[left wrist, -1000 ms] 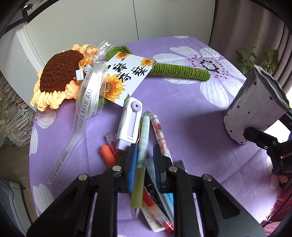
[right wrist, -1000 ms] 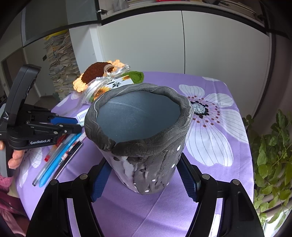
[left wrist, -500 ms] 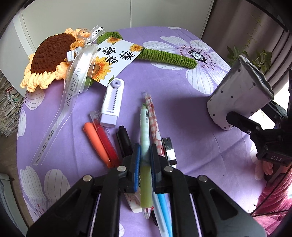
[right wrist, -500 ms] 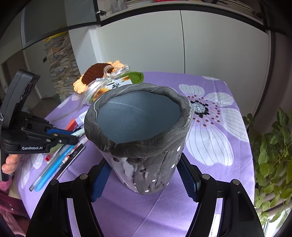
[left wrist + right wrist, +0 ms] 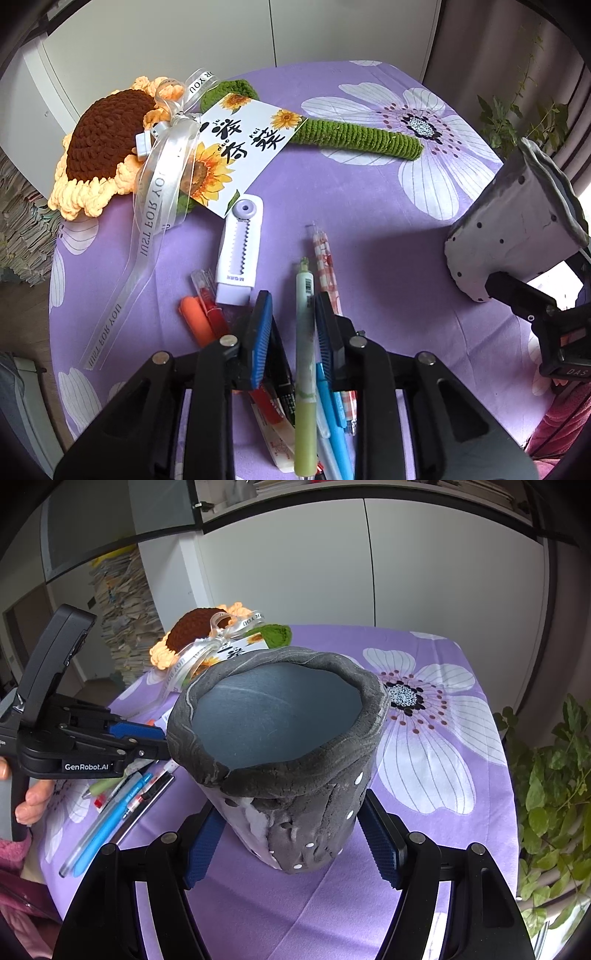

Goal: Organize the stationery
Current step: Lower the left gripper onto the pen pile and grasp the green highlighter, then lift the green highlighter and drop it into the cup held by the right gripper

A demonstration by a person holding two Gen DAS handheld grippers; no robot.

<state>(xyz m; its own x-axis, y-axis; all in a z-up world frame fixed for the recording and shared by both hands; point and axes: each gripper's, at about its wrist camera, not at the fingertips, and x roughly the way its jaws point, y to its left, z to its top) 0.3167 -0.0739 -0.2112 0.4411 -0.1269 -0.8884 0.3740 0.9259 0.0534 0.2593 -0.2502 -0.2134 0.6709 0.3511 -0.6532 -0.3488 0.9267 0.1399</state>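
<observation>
On the purple flowered counter [image 5: 369, 229], the right tongs [image 5: 291, 843] clamp the grey dotted pot [image 5: 280, 738] while the left tongs [image 5: 291, 314], just reopened, apparently slack, should re-close squarely on the pale green pen [image 5: 306, 332].

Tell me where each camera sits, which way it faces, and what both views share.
Left wrist: on the left gripper, looking steeply down at the green pen between its open jaws.
Right wrist: on the right gripper, looking forward over the grey pen holder it clamps; a hand shows.
Shared: holder, crochet sunflower, tablecloth.
</observation>
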